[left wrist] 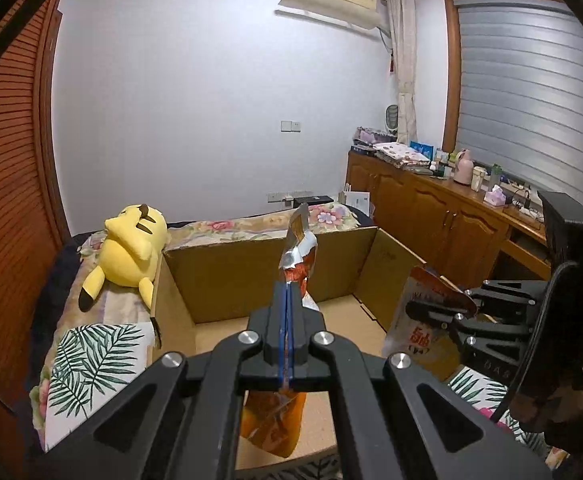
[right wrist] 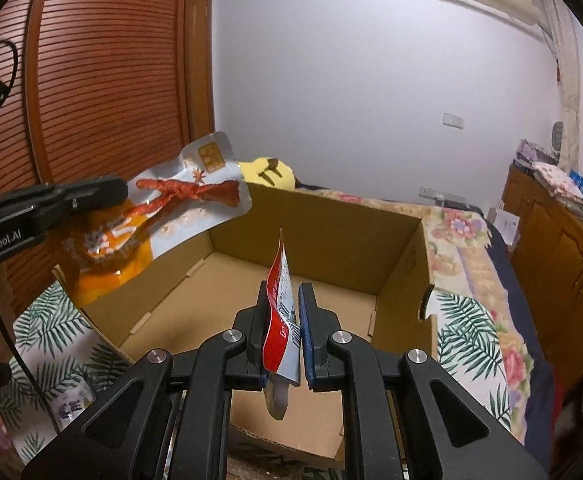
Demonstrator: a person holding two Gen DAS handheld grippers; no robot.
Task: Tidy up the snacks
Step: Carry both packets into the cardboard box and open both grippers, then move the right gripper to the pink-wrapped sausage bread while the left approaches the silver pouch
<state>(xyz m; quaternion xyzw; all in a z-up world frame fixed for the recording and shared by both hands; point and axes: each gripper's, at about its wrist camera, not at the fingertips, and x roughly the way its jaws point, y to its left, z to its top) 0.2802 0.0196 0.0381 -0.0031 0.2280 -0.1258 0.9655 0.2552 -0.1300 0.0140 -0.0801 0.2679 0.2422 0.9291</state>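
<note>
An open cardboard box (left wrist: 251, 276) (right wrist: 331, 232) sits on the bed, empty inside. My left gripper (left wrist: 287, 300) is shut on an orange and silver snack bag (left wrist: 297, 256), held over the box; the bag also shows in the right wrist view (right wrist: 163, 216) at the box's left wall. My right gripper (right wrist: 285, 312) has its jaws a little apart, and a red and white snack packet (right wrist: 281, 320) stands between the fingers, resting against the left one. It is seen from the left wrist view (left wrist: 423, 312) at the box's right wall.
A yellow plush toy (left wrist: 131, 252) lies on the bed left of the box. Leaf-print cloth (left wrist: 91, 364) covers the bed around the box. Wooden cabinets (left wrist: 443, 216) with clutter on top stand at the right. A slatted wooden wardrobe (right wrist: 103, 80) stands at the left.
</note>
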